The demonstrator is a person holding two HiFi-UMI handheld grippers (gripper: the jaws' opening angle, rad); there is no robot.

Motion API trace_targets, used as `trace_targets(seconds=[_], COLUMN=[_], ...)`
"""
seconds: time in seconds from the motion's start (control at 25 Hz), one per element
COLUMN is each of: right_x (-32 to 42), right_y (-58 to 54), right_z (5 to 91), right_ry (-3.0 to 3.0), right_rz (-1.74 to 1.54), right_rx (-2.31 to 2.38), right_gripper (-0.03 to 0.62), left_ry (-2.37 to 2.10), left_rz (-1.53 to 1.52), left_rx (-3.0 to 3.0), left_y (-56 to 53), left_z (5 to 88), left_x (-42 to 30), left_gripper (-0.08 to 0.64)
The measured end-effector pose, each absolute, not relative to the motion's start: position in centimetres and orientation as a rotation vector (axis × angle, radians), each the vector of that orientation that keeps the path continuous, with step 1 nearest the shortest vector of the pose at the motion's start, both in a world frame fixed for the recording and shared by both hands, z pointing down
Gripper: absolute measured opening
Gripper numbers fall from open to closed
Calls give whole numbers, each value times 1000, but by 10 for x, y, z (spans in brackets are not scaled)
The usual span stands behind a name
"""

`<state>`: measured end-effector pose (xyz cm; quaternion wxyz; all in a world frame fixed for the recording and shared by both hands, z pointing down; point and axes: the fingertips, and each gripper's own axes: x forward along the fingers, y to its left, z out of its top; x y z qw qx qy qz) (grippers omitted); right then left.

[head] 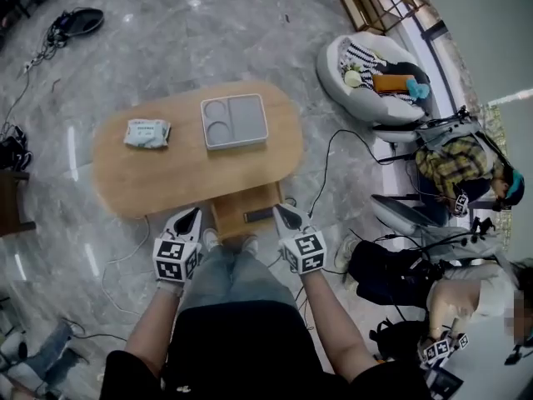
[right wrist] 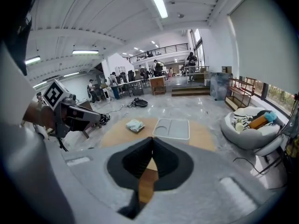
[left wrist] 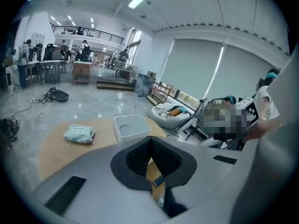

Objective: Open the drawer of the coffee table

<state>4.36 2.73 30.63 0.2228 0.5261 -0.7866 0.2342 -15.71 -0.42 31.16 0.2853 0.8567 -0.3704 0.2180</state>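
Observation:
The oval wooden coffee table [head: 166, 177] stands on the marble floor in front of me. Its drawer [head: 237, 209] sticks out from the near edge, and a dark handle [head: 259, 216] shows on its front. My left gripper [head: 188, 220] is shut and empty, held above the floor just left of the drawer. My right gripper [head: 288, 217] is shut and empty too, just right of the drawer. In the left gripper view the shut left gripper [left wrist: 150, 139] frames a strip of the drawer [left wrist: 152, 171]. Below the shut right gripper [right wrist: 152, 139] in the right gripper view shows the drawer [right wrist: 146, 185].
A grey divided tray [head: 234, 122] and a pack of wipes [head: 147, 132] lie on the tabletop. To the right are a white beanbag [head: 366, 77] with toys, cables and bags on the floor, and seated people [head: 466, 169]. My legs [head: 229, 277] stand right before the drawer.

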Motion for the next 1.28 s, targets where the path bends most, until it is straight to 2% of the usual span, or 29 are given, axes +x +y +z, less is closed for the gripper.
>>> trace_targets(seconds=[0.72,0.92,1.12,1.28], right_x=[12,5,-37,-12], right_y=[14,16,21,15], right_z=[119,90,61,53], right_ry=[-2382,-2425,-2447,-2477], right_rz=[407,344,260,230], right_rx=[1533,1545,1574,1573], right_gripper=[-2,-2,-2,-2], left_ry=[-1080,-1096,-1095,-1101], left_rz=[420,389,348,333], left_rx=[2545,2591,2623,2637], left_y=[-27,-25,-20,-25], left_z=[128,98,78,72], left_x=[-168,-174,-214,-186], left_gripper=[15,15,15,15])
